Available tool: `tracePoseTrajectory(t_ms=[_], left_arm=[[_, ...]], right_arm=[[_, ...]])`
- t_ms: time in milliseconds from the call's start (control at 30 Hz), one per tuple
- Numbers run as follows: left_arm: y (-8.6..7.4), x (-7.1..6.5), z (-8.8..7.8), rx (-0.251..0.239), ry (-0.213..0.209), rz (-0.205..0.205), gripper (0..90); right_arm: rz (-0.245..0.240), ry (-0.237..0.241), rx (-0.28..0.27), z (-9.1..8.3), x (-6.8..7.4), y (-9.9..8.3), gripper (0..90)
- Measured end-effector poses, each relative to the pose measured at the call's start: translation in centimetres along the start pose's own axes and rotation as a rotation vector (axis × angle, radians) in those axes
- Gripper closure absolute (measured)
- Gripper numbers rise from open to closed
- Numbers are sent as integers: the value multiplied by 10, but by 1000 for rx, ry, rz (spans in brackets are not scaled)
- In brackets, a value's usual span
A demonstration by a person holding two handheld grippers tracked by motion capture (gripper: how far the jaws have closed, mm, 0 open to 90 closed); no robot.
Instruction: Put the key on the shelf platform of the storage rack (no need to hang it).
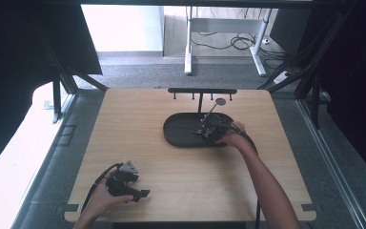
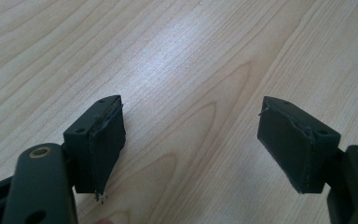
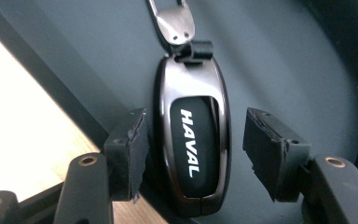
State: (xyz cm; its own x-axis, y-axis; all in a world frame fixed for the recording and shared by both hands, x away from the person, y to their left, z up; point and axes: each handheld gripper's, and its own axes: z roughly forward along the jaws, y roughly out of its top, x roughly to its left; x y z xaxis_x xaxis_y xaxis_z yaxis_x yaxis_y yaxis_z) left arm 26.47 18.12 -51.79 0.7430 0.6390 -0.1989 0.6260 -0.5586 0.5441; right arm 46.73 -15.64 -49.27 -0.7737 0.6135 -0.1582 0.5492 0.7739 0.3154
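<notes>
Near first: the left gripper (image 1: 143,193) sits low on the wood table (image 1: 138,138), at about 7 o'clock from the table's middle, w/ the person's left hand (image 1: 106,194) wrapped round it. In the left gripper view its jaws stand wide apart w/ just bare wood between them, so it grips nothing. It looks parked there, out of the way, prob. so the other hand has room to work. Farther off, at about 1 o'clock from the middle, is the black oval tray (image 1: 176,131). The right gripper (image 1: 201,130) reaches into it, held by the right hand (image 1: 232,138). In the right gripper view the jaws are apart, one on each side of the car key (image 3: 193,140), a shiny dark key w/ HAVAL written on it, flat on the tray floor. The left jaw is right by the key's edge, maybe touching; can't tell for sure. The right jaw has a clear gap. So the key isn't squeezed; it just lies between them. A silver clip (image 3: 177,23) is fixed to the key's far end, at 12 o'clock. My guess: the jaws are lined up along the key's long sides bc those are the easy sides to pinch. Farthest, at the table's back edge, stands a black rack (image 1: 202,91) w/ small hooks, maybe a place to hang keys.
</notes>
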Motion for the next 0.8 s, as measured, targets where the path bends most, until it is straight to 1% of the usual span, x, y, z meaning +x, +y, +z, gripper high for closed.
tracePoseTrajectory(t_ms=[133, 233, 333, 500, 533, 567, 700, 800], left_arm=[[0, 0, 0, 3, 4, 5, 235], [1, -1, 0, -1, 1, 5, 235], [1, -2, 0, -3, 3, 4, 236], [1, -3, 0, -3, 4, 7, 235], [1, -3, 0, -3, 2, 6, 236], [1, -3, 0, -4, 2, 8, 236], [2, -3, 0, -2, 3, 9, 236], [2, -4, 0, -4, 3, 10, 236]], right_arm=[[-5, -18, -53, -14, 2, 0, 381], [-3, -20, -93, -24, 5, -2, 382], [-12, -18, -123, -34, 11, -6, 381], [-11, 9, -194, -50, 22, -16, 378], [-2, 18, -207, -53, 24, -19, 379], [-5, 28, -220, -57, 27, -22, 380], [-4, 52, -264, -69, 37, -37, 381], [7, 70, -291, -75, 44, -52, 382]])
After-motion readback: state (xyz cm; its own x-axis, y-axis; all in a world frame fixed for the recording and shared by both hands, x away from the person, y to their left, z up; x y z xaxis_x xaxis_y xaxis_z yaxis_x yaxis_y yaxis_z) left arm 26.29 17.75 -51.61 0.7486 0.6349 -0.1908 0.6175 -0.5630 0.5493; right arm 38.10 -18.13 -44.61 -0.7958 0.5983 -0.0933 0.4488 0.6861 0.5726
